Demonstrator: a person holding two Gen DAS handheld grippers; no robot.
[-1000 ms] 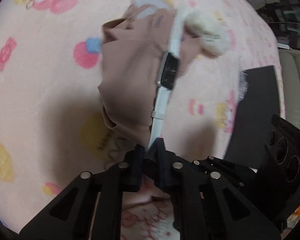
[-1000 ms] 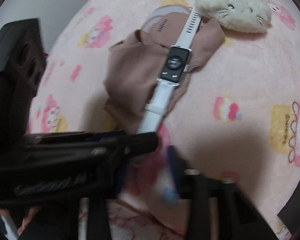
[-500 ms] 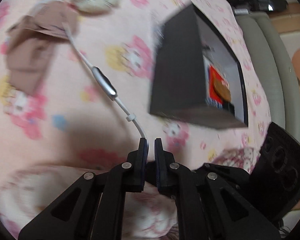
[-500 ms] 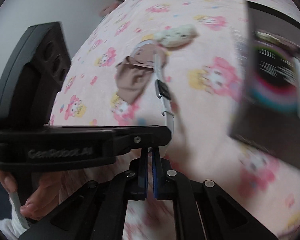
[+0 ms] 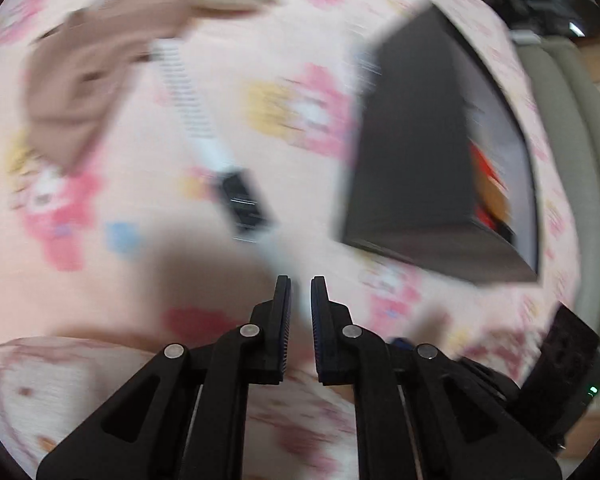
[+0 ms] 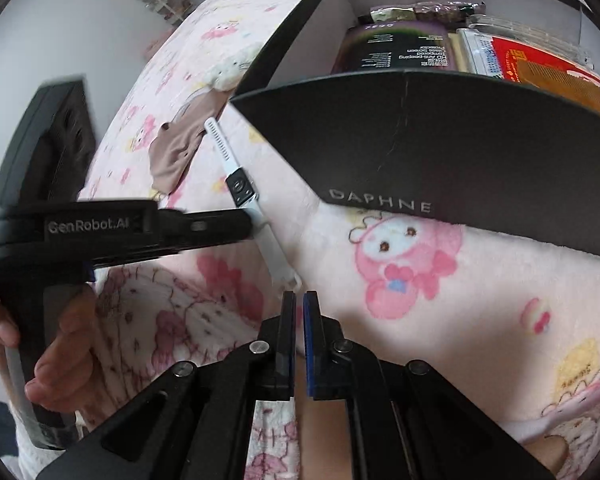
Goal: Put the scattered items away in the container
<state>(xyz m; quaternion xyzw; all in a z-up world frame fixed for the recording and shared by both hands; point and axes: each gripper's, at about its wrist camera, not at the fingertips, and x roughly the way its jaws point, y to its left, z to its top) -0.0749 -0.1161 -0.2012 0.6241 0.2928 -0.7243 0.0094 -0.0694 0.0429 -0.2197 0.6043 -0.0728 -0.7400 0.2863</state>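
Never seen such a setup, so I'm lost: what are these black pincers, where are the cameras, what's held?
A person holds two tools, each ending in a two-fingered claw with a wide-angle camera behind it. One picture looks along the left claw, the other along the right claw. On the pink blanket lie a brown cloth, a plush toy and an open black box holding packets. The left claw is shut on the strap of a white watch; the right is shut, seemingly empty.

Left-wrist view motion-blurred: smartwatch [image 5: 242,200].
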